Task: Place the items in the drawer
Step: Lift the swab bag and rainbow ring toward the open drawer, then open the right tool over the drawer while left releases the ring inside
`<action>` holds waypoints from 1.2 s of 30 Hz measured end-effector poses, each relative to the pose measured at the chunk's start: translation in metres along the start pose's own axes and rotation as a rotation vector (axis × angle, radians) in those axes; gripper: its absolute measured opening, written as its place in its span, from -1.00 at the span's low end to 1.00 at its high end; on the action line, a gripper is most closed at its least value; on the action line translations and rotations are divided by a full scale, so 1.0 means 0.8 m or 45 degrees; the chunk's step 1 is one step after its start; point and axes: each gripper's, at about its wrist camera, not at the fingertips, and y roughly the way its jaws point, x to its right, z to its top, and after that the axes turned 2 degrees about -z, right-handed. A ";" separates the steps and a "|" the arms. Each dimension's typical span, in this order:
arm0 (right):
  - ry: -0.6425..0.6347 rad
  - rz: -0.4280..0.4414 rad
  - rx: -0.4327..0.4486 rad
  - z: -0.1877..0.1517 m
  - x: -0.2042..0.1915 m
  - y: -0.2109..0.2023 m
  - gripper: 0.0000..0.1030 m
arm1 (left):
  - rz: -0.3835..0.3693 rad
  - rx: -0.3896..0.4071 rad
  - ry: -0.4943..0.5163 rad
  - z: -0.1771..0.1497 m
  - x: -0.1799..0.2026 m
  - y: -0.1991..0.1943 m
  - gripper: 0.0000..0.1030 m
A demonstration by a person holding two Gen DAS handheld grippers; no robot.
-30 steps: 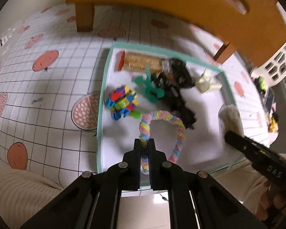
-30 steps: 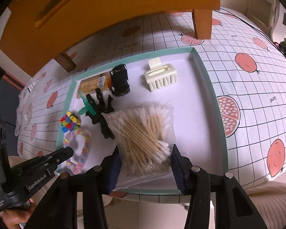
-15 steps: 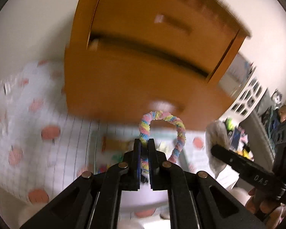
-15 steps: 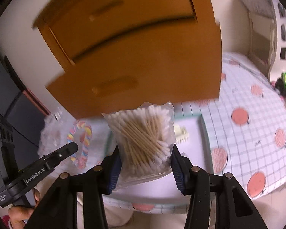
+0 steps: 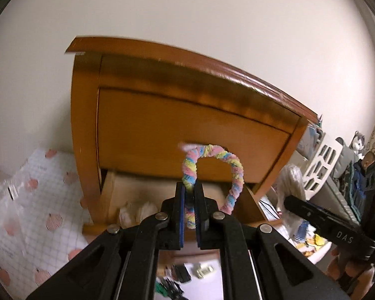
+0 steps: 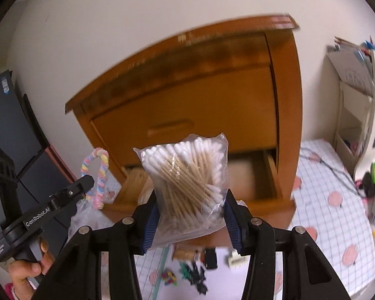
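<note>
Both your grippers are up off the white tray (image 6: 222, 277) now; a second ago they sat low over it, cabinet mostly out of frame. Your left gripper (image 5: 190, 195) is clenched on one end of the pastel rainbow fuzzy twisted loop (image 5: 227, 172), same pinch as before, the loop now arching up in front of the orange wooden cabinet (image 5: 187, 125) rather than lying near the tray's front edge. Your right gripper (image 6: 191, 215) is grasping the clear plastic bag of wooden cotton swabs (image 6: 187, 182), blue pads pressed on both sides, grip unchanged; the bag is now airborne in front of the cabinet's open lower drawer (image 6: 262, 177). The upper drawer front (image 6: 187, 115) is shut. The drawer already holds something pale; too blurred to identify. The black toy car (image 6: 210, 257), cream claw hair clip (image 6: 233, 258), multicoloured block cluster (image 6: 169, 277) and green-black tangle (image 6: 193, 275) remain on the tray, down at the right wrist view's bottom. Motion blur throughout.
</note>
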 end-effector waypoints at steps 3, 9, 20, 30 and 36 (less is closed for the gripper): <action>-0.029 -0.024 0.010 0.028 0.000 0.011 -0.02 | 0.037 -0.016 0.026 0.013 0.004 0.015 -0.88; -0.071 -0.080 -0.064 0.054 0.003 0.061 -0.02 | 0.106 -0.117 0.034 0.012 -0.005 0.071 -0.88; -0.088 -0.160 -0.264 0.043 0.022 0.160 -0.02 | 0.186 -0.286 0.029 -0.013 -0.020 0.147 -0.87; -0.127 -0.188 -0.347 0.036 0.025 0.201 0.07 | 0.215 -0.366 -0.002 -0.026 -0.032 0.174 -0.85; -0.131 -0.197 -0.355 0.035 0.026 0.209 0.28 | 0.218 -0.370 -0.003 -0.024 -0.031 0.180 -0.35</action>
